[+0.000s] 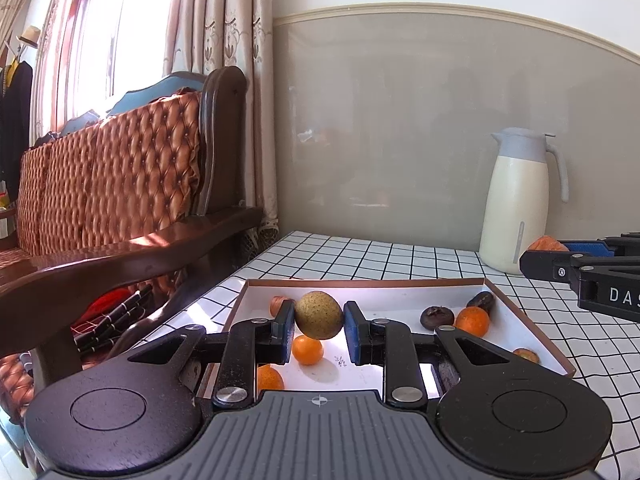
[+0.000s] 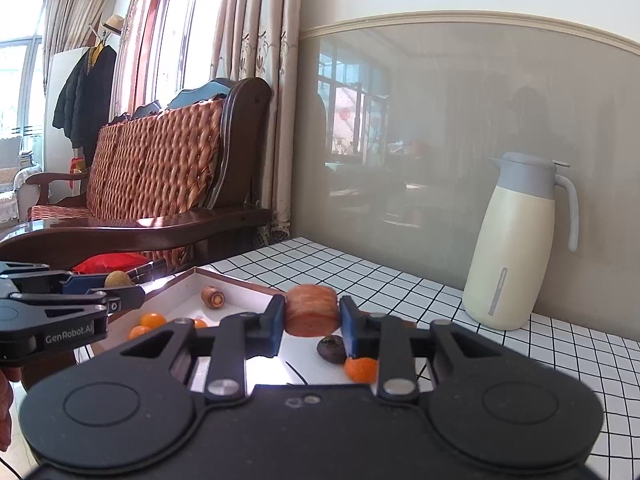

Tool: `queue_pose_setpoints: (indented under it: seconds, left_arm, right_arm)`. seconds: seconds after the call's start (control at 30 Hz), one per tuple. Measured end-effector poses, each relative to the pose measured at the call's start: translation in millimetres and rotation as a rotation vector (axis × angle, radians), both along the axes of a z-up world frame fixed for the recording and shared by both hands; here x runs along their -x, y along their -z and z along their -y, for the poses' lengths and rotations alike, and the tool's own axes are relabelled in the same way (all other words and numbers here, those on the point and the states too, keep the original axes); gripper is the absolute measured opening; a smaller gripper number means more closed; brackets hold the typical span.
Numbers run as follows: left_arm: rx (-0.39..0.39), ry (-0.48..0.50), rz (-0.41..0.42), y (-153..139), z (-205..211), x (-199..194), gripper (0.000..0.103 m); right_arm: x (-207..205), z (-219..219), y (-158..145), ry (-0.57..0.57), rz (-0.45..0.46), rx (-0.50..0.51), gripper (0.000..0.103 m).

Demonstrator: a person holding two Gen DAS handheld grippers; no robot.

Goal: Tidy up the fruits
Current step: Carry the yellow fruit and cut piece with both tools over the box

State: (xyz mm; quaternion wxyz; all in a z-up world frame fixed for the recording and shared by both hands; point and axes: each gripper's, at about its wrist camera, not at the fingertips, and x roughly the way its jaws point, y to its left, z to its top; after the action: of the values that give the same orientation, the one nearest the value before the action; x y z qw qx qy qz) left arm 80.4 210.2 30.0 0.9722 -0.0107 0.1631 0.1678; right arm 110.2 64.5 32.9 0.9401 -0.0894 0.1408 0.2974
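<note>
My left gripper [image 1: 319, 322] is shut on a round yellow-green speckled fruit [image 1: 319, 315], held above a shallow white tray [image 1: 532, 330] with a brown rim. In the tray lie small oranges [image 1: 307, 350], [image 1: 473, 321], dark brown fruits [image 1: 437, 317] and reddish-brown pieces [image 1: 526, 355]. My right gripper [image 2: 312, 316] is shut on an orange-brown carrot chunk [image 2: 312, 310], also above the tray [image 2: 240, 294]. Below it lie a dark fruit [image 2: 331, 349], an orange [image 2: 360, 369] and a carrot piece [image 2: 213, 296]. Each gripper shows at the other view's edge: right gripper [image 1: 552, 255], left gripper [image 2: 116, 286].
A cream thermos jug [image 1: 516, 204] with a grey lid stands at the back right on the white checked tabletop [image 1: 400, 256], against the grey wall. A wooden sofa [image 1: 132, 184] with quilted orange cushions stands left of the table. A hand [image 2: 6, 408] shows at the left edge.
</note>
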Motion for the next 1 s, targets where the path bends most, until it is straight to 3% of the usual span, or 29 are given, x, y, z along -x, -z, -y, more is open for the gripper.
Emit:
queue_pose_setpoints:
  seconds: [1.0]
  left_arm:
    - [0.029,0.007,-0.059,15.2,-19.8,-66.7,0.026]
  right_arm:
    - [-55.4,-23.2,12.3,0.020,-0.056,0.025,0.020]
